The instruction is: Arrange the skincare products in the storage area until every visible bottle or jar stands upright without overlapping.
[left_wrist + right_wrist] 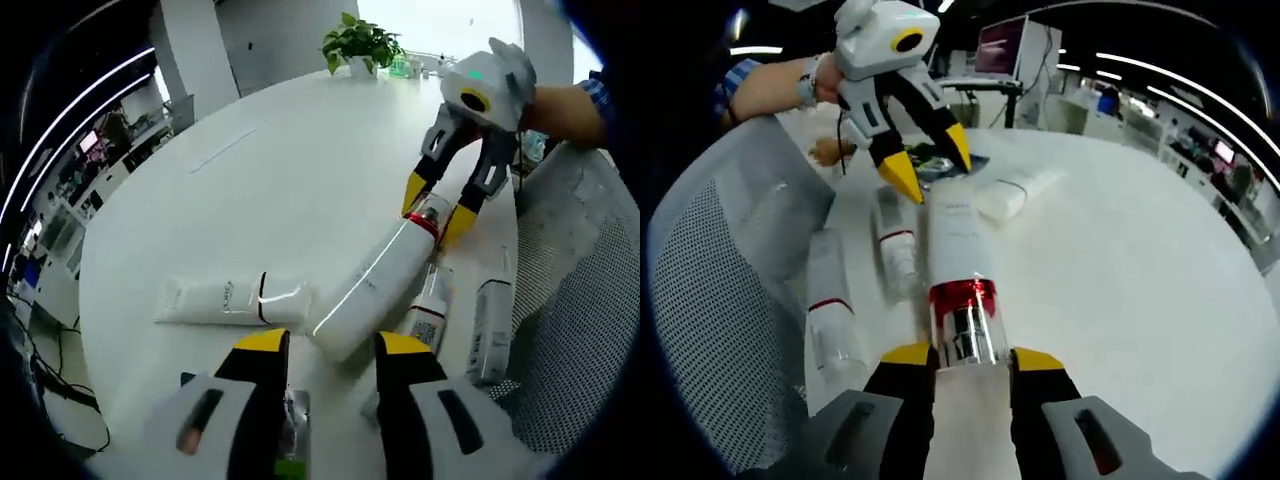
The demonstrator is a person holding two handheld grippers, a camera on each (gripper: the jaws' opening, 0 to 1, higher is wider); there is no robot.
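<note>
You can't read any text here. The white tube (232, 300) lying on the table carries a short grey word near its black band, but it's too small and blurred for you to make out. The small bottle (428, 312) beside the tall white bottle (375, 276) has a label with fine dark print, also unreadable. In the right gripper view, the tall white bottle (958, 240) shows faint grey lettering, equally illegible to you.

Bright overhead light glares off the white table (300, 190), with strong fisheye bending and soft edges.
</note>
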